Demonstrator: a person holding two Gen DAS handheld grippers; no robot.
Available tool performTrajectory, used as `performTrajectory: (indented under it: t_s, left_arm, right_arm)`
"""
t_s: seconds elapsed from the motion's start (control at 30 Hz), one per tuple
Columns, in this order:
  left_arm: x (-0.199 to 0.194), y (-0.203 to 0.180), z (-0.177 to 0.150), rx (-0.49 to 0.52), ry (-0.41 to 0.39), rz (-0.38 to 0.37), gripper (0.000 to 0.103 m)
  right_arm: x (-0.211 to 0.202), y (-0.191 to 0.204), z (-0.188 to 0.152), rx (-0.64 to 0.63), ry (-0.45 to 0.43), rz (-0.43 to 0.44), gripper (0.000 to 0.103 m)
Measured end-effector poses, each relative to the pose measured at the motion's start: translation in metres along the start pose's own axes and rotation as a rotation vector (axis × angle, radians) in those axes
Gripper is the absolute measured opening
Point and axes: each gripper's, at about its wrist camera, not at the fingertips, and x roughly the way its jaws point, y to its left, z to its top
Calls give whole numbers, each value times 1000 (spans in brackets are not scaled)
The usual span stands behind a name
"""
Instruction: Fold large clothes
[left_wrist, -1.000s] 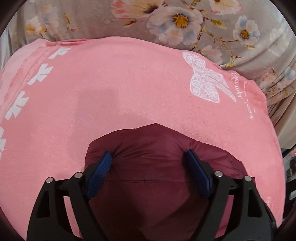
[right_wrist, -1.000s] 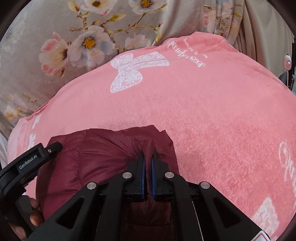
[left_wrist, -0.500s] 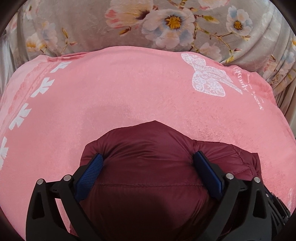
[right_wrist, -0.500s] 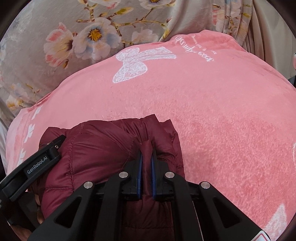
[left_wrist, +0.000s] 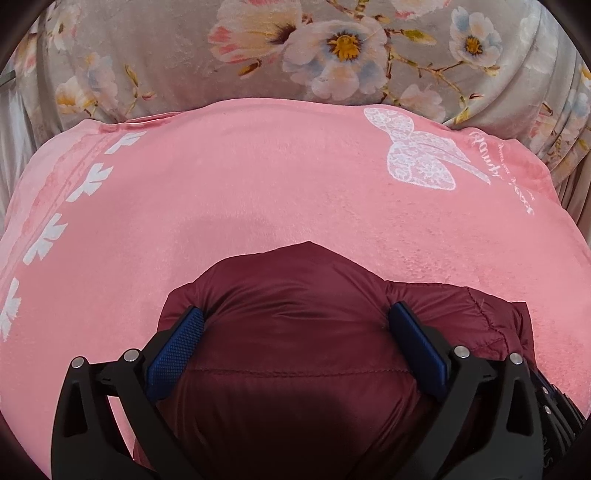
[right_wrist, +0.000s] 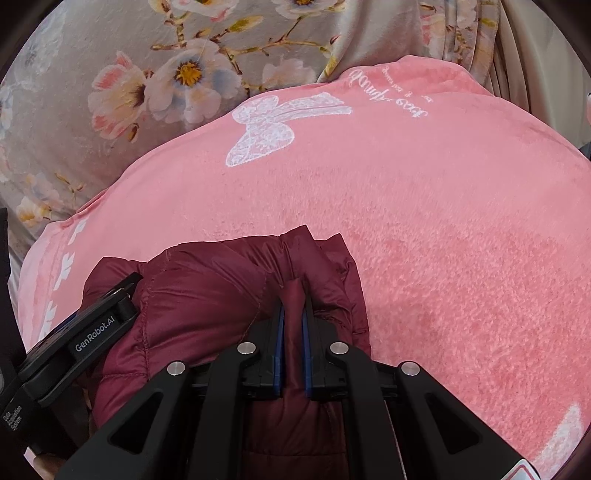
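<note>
Left wrist view: the maroon puffer jacket (left_wrist: 295, 332) lies on the pink blanket (left_wrist: 258, 184), nearer than its white bow print (left_wrist: 421, 158). The left hand-held gripper (left_wrist: 295, 343) stands at its widest, padding bulging between its blue pads (left_wrist: 173, 354); whether they press, I cannot tell. The right hand-held gripper (right_wrist: 293, 332) is clamped narrow on a jacket fold. Beyond the blanket hangs floral fabric (left_wrist: 258, 55).

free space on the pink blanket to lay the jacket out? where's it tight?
Free: the pink blanket between the maroon puffer jacket and the white bow print, and to the jacket's right in the right wrist view. Tight: the near edge, where the open left gripper and right gripper, clamping a fold, crowd the jacket.
</note>
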Motion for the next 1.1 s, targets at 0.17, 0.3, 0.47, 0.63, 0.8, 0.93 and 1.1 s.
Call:
performTrajectory:
  t_s: [0.17, 0.3, 0.47, 0.63, 0.8, 0.93, 1.1]
  left_arm:
    - [1, -1, -1, 7, -1, 12, 98]
    - [1, -2, 0, 11, 1, 21, 98]
    - [3, -3, 1, 18, 13, 30, 98]
    - [-15, 12, -1, 36, 71, -22, 98]
    - [-58, 49, -21, -37, 121, -163, 98]
    - [-78, 68, -47, -89, 169, -204, 98]
    - [-101, 78, -74, -87, 162, -189, 98]
  right_arm:
    - [1, -1, 0, 1, -1, 5, 5]
    - [1, -3, 0, 12, -3, 22, 6]
    - [3, -13, 1, 58, 1, 77, 6]
    - [-10, -30, 1, 122, 36, 145, 9]
    - [-64, -51, -23, 104, 11, 140, 48]
    - [-94, -60, -46, 70, 38, 180, 48]
    - [-110, -57, -72, 54, 72, 215, 48]
